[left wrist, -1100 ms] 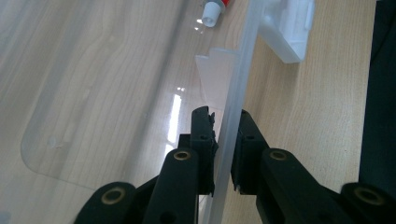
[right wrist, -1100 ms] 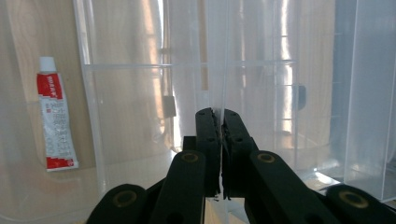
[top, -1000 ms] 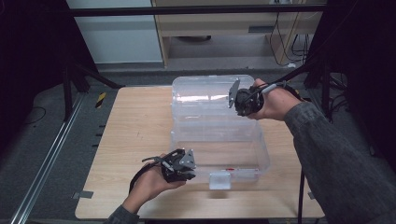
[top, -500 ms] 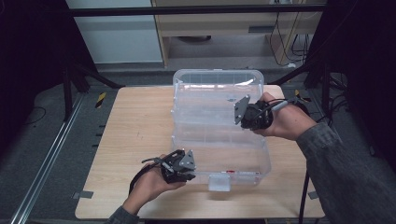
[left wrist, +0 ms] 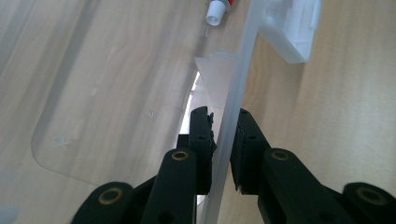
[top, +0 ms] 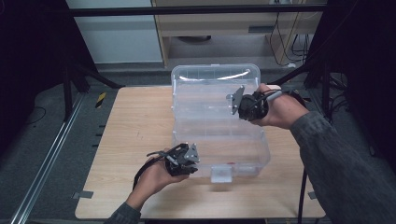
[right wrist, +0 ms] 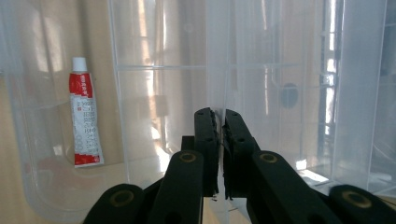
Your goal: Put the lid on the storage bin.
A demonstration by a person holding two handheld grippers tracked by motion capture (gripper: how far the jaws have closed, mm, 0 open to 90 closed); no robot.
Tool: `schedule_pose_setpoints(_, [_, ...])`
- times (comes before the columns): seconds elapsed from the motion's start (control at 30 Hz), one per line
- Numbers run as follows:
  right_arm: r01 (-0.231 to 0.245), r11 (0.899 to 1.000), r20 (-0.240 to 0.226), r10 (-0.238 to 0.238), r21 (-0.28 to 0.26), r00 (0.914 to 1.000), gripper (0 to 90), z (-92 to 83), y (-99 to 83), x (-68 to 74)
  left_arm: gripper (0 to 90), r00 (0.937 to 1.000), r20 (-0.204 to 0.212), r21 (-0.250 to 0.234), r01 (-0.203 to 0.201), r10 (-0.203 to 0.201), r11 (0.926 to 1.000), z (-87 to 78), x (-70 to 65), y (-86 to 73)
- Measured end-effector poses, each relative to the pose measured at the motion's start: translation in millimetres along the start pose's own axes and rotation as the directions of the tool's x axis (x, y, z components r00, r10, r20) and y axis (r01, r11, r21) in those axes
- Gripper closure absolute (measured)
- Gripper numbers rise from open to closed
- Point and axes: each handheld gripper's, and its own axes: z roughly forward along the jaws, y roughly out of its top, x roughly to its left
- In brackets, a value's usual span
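A clear plastic box [top: 243, 156] stands on the wooden table [top: 135, 126], its clear lid [top: 210, 77] tilted up at the back. My left gripper [top: 190, 156] is at the box's front left corner. In the left gripper view it [left wrist: 223, 116] is shut on the box's thin front wall [left wrist: 238, 70], near the white latch [left wrist: 292, 32]. My right gripper [top: 236, 100] holds the lid's right side. In the right gripper view its jaws [right wrist: 218, 114] are shut on a thin clear lid edge [right wrist: 217, 70]. A red and white tube [right wrist: 84, 119] lies inside the box.
The latch [top: 220, 173] hangs at the box's front, near the table's front edge. Bare tabletop lies left of the box. Black frame posts [top: 70, 70] stand at both sides, a low shelf unit [top: 233, 28] behind, cables [top: 289, 32] at the back right.
The lid has swung up from lying flat; its top edge now stands higher. My right gripper moved nearer with it. The left gripper has stayed on the front wall.
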Motion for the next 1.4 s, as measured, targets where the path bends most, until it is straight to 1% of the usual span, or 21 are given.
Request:
schedule_pose_setpoints(0.03, [-0.002,1.000,-0.002,0.002,0.004,1.0000,85.9,2.5,1.7,-5.0,79.5,1.0000,0.000,0.000,0.000,0.000,1.0000,0.0,0.0,0.0])
schedule_pose_setpoints(0.07, [-0.002,1.000,-0.002,0.002,0.004,1.0000,85.9,2.5,1.7,-5.0,79.5,1.0000,-0.006,-0.001,0.007,-0.007,1.0000,0.7,2.6,0.1])
schedule_pose_setpoints(0.1, [-0.002,1.000,0.001,0.002,0.001,1.0000,85.9,5.0,3.0,-9.3,79.5,0.9994,-0.005,-0.001,0.033,-0.033,0.9994,1.2,3.4,-0.5])
schedule_pose_setpoints(0.13, [0.003,1.000,-0.002,-0.003,-0.001,1.0000,86.1,7.3,5.5,-14.9,79.7,0.9996,-0.010,-0.003,0.025,-0.025,0.9997,1.1,5.5,-0.8])
schedule_pose_setpoints(0.2, [0.010,1.000,-0.007,-0.010,-0.008,0.9999,86.5,7.4,7.3,-14.9,79.7,0.9996,-0.012,-0.006,0.026,-0.026,0.9996,1.1,5.8,-1.4])
schedule_pose_setpoints(0.3, [0.023,0.999,0.000,-0.023,-0.024,0.9997,87.1,4.6,6.4,-9.7,79.6,0.9995,-0.020,-0.002,0.025,-0.025,0.9997,1.1,4.8,-0.9])
schedule_pose_setpoints(0.43, [0.027,0.999,0.007,-0.026,-0.038,0.9996,87.4,0.9,4.0,-2.5,79.4,0.9996,-0.016,-0.001,0.022,-0.022,0.9998,0.7,3.9,-1.9])
schedule_pose_setpoints(0.53, [0.034,0.998,0.015,-0.034,-0.050,0.9993,87.4,-4.3,0.5,8.4,78.5,0.9995,-0.023,0.002,0.023,-0.023,0.9997,0.7,2.9,-1.8])
schedule_pose_setpoints(0.57, [0.034,0.998,0.015,-0.034,-0.050,0.9993,87.4,-4.3,0.5,8.4,78.2,0.9995,-0.023,0.002,0.023,-0.023,0.9997,0.7,2.9,-1.8])
schedule_pose_setpoints(0.63, [0.035,0.998,0.010,-0.034,-0.054,0.9994,87.4,-5.8,-1.1,13.4,77.9,0.9998,-0.018,0.000,0.012,-0.012,0.9999,0.9,4.0,-1.8])
schedule_pose_setpoints(0.7, [0.032,0.998,0.005,-0.031,-0.062,0.9995,87.4,-7.5,-4.6,19.3,77.6,0.9997,-0.016,0.000,0.018,-0.018,0.9998,0.8,3.8,-2.2])
schedule_pose_setpoints(0.73, [0.034,0.997,0.005,-0.034,-0.068,0.9994,87.3,-7.5,-5.5,21.4,77.5,0.9998,-0.016,-0.003,0.010,-0.011,0.9999,0.9,4.5,-2.2])
schedule_pose_setpoints(0.83, [0.037,0.997,0.003,-0.037,-0.072,0.9993,87.3,-8.2,-6.5,25.9,77.5,0.9997,-0.015,-0.003,0.018,-0.018,0.9998,0.9,4.0,-2.5])
schedule_pose_setpoints(0.87, [0.043,0.996,-0.001,-0.043,-0.075,0.9991,87.2,-8.7,-7.4,30.2,77.3,0.9996,-0.016,-0.001,0.022,-0.022,0.9998,0.7,3.7,-2.5])
schedule_pose_setpoints(1.0, [0.050,0.997,-0.007,-0.050,-0.059,0.9987,86.7,-6.9,-9.2,39.1,76.7,0.9997,-0.022,-0.003,0.013,-0.013,0.9999,0.9,4.3,-2.2])
schedule_pose_setpoints(1.07, [0.047,0.997,-0.008,-0.048,-0.064,0.9988,86.4,-6.7,-10.6,42.9,76.6,0.9996,-0.024,-0.002,0.012,-0.012,0.9999,0.9,4.0,-1.9])
schedule_pose_setpoints(1.17, [0.037,0.997,-0.016,-0.039,-0.069,0.9991,86.3,-5.9,-13.3,46.1,76.5,0.9995,-0.030,-0.001,0.011,-0.011,0.9999,0.7,3.6,-1.7])
schedule_pose_setpoints(1.27, [0.041,0.996,-0.017,-0.042,-0.074,0.9990,86.4,-6.1,-14.3,48.5,76.2,0.9995,-0.031,-0.002,0.011,-0.011,0.9999,0.8,3.4,-1.7])
schedule_pose_setpoints(1.33, [0.039,0.996,-0.023,-0.041,-0.077,0.9989,86.3,-5.5,-15.1,50.9,76.1,0.9996,-0.027,-0.017,0.006,-0.007,0.9998,2.0,3.4,-1.4])
schedule_pose_setpoints(1.37, [0.036,0.996,-0.030,-0.038,-0.078,0.9988,86.3,-4.9,-16.5,52.5,76.0,0.9985,-0.033,-0.010,0.043,-0.044,0.9990,1.2,0.5,-2.4])
schedule_pose_setpoints(1.4, [0.036,0.996,-0.030,-0.038,-0.078,0.9988,86.3,-4.9,-16.5,52.5,75.9,0.9985,-0.033,-0.010,0.043,-0.044,0.9990,1.2,0.5,-2.4])
